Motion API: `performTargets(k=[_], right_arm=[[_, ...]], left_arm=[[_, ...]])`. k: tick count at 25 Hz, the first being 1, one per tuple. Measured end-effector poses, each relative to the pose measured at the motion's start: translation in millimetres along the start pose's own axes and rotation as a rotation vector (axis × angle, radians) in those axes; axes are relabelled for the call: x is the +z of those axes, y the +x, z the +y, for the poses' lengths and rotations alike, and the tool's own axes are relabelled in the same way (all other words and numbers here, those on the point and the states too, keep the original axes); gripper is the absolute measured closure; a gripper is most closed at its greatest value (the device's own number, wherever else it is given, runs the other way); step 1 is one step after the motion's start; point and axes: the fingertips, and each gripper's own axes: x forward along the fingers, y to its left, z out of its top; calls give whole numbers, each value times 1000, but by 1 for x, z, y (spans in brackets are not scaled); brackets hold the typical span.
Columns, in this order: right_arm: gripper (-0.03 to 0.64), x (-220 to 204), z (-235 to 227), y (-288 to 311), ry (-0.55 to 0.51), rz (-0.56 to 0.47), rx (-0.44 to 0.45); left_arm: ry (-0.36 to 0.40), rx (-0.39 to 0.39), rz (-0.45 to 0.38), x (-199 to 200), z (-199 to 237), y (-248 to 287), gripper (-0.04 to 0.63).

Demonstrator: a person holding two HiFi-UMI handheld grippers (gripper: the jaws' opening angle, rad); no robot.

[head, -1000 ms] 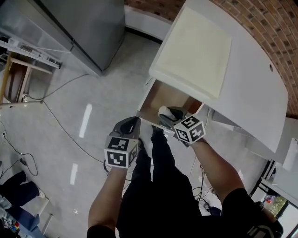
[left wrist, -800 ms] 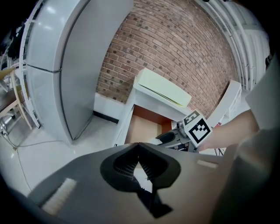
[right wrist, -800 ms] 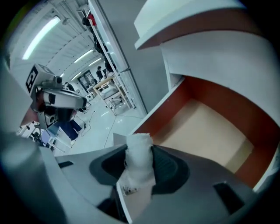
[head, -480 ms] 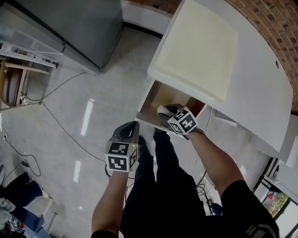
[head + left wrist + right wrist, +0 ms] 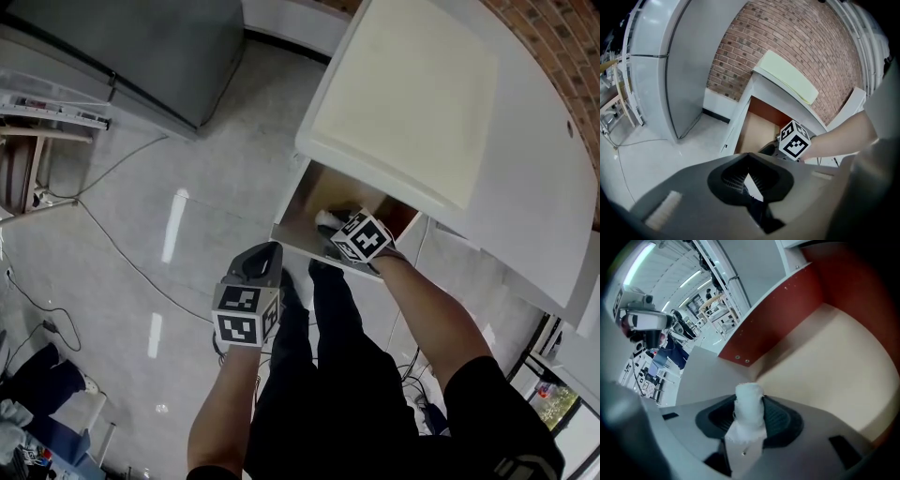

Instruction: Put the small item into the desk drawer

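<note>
My left gripper (image 5: 255,265) hangs at 7 o'clock, jaws together, empty. My right gripper (image 5: 749,414) is clamped on the item (image 5: 749,399), a soft, fuzzy white cylinder, just inside the drawer (image 5: 825,362) at 1 o'clock. I'd lower to the smooth tan floor before releasing, clear of the red-brown walls.

No readable text, numbers or brand marks anywhere. The only print is the black-and-white square code patterns on the left marker cube (image 5: 246,316) and right marker cube (image 5: 362,235). They're patterns, not characters.
</note>
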Motion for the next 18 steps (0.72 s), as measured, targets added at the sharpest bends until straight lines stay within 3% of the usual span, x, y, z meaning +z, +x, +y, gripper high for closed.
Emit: performTargets(k=[12,18], right_arm=[[445,-8,-10,20,-36,73,-29],[426,-4,-20,5,28,43,-69]], left_arm=[[-105,-9,-42,-1,2,-10,583],[-116,2,-64,0,3,-26,583]])
